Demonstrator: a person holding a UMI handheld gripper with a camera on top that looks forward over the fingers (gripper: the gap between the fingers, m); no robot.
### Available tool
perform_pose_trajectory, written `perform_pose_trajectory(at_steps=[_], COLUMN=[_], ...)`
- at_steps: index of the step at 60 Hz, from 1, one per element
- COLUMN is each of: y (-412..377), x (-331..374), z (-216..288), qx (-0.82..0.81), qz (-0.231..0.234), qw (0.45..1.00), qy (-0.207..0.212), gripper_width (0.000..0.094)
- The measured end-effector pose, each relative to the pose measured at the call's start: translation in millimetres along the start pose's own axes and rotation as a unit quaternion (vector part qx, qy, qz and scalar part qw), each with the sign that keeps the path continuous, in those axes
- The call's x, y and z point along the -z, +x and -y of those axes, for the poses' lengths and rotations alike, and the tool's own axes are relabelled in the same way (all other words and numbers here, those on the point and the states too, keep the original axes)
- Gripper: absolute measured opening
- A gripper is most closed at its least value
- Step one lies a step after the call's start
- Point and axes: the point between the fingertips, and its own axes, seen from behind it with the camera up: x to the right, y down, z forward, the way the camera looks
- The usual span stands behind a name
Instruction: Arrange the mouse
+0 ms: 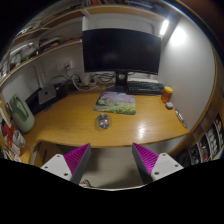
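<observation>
Above desk (pixel 70 125) edge | tool (pixel 112 160) level, fingers apart | mouse (pixel 103 121) beyond

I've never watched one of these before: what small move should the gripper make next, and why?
Probably ease forward and down toward the mouse. The gripper is open and holds nothing, and the mouse lies well beyond its fingers on the wooden desk, short of the mouse pad before the monitor.

Dim room, bright ceiling lamp (pixel 164 27)
</observation>
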Motion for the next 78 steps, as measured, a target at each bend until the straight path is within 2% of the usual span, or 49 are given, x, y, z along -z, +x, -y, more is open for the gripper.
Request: perform_pose_trajectory(at_steps=[14, 32, 54, 78], y=[-29.1, -50.7, -48.8, -42.0], x=[-21.6, -92.9, -180.4, -254.6], z=[-5.4, -1.3, 27.4, 33.5], qx=[0.013, 0.019, 0.023, 0.026], qz=[0.005, 0.005, -0.008, -0.014], qw=[1.0, 0.999, 0.999, 0.999], qy=[0.027, 0.04, 0.036, 0.013], gripper_width=[0.0861, 0.0859, 0.0859, 0.0862])
